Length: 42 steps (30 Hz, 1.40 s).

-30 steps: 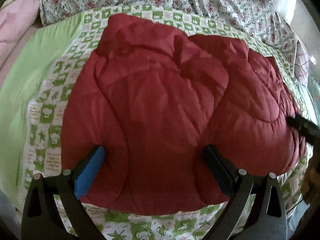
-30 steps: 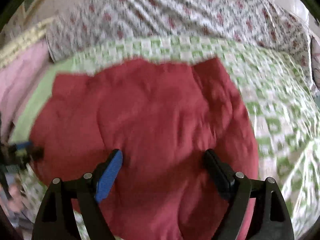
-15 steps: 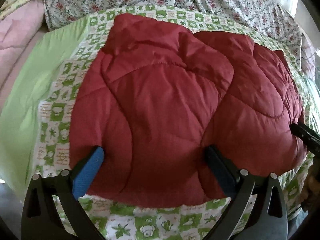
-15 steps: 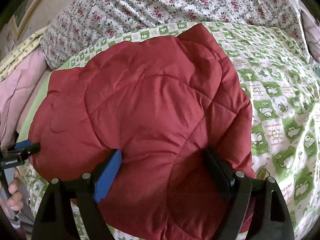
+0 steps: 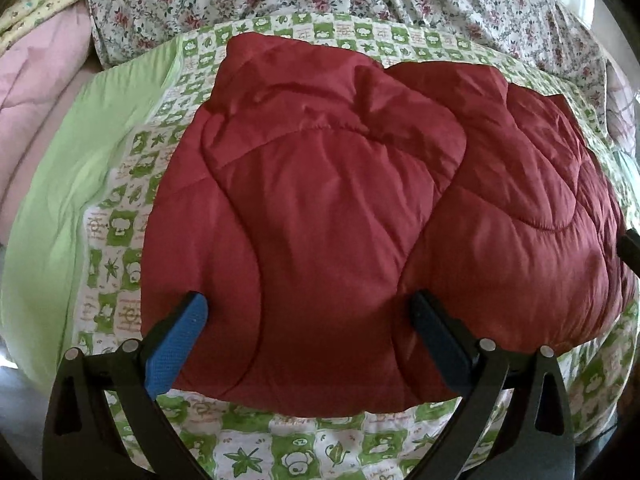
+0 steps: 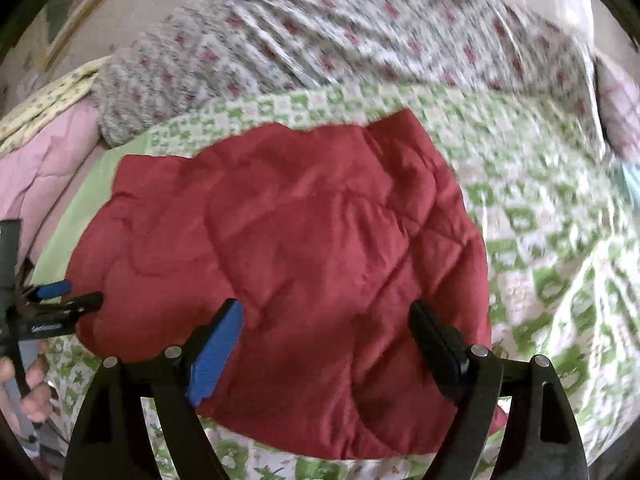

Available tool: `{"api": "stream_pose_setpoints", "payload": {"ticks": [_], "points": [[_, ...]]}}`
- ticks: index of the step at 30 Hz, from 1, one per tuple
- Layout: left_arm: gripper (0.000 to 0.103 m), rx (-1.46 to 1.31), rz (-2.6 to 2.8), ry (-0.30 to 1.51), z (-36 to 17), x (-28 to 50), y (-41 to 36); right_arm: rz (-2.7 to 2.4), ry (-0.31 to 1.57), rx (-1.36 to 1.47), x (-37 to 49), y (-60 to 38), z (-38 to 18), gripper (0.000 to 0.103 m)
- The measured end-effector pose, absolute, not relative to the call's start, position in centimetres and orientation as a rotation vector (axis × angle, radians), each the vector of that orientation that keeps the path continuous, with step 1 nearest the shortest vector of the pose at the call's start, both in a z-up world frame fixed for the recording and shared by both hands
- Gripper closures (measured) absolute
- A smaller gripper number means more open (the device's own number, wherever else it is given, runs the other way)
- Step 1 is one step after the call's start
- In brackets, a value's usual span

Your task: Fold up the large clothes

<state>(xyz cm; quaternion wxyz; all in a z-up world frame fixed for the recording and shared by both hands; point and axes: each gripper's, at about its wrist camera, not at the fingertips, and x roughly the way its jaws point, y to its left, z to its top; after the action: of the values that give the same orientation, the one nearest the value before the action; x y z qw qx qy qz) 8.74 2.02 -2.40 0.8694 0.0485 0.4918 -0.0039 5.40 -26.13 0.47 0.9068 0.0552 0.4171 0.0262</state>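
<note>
Jacket (image 5: 340, 208), red, quilted, folded on checked bedspread (image 5: 120, 232), both tools clear.

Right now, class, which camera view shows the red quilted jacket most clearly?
The left wrist view: the red quilted jacket is sharp, its stitching and folds readable, nearly all of it in frame. The right wrist view shows the jacket blurred, its near edge hidden behind the gripper.

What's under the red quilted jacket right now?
The red quilted jacket lies on a green-and-white patterned sheet, which shows all around it. Whatever lies beneath its padded folds is covered.
</note>
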Motion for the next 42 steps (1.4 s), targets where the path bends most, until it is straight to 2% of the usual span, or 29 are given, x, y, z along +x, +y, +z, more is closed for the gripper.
{"api": "stream_pose_setpoints", "payload": {"ticks": [10,16,22,29,42], "points": [[0.001,0.124,-0.038,0.962,-0.3,8.1,1.3,0.131,0.917,0.055,7.5,-23.4,-0.5,0.016],[0.0,0.121,-0.033,1.024,-3.0,10.4,1.4,0.09,0.941,0.085,9.9,-24.8,-1.9,0.012],[0.0,0.128,-0.027,1.013,-3.1,11.3,1.3,0.065,0.951,0.118,10.9,-26.1,-2.8,0.01],[0.0,0.133,-0.02,1.01,-3.3,11.7,1.2,0.086,0.908,0.115,10.3,-25.3,-0.3,0.013],[0.0,0.131,-0.032,1.008,-3.6,12.5,1.3,0.088,0.959,0.112,12.5,-26.2,-3.7,0.006]]}}
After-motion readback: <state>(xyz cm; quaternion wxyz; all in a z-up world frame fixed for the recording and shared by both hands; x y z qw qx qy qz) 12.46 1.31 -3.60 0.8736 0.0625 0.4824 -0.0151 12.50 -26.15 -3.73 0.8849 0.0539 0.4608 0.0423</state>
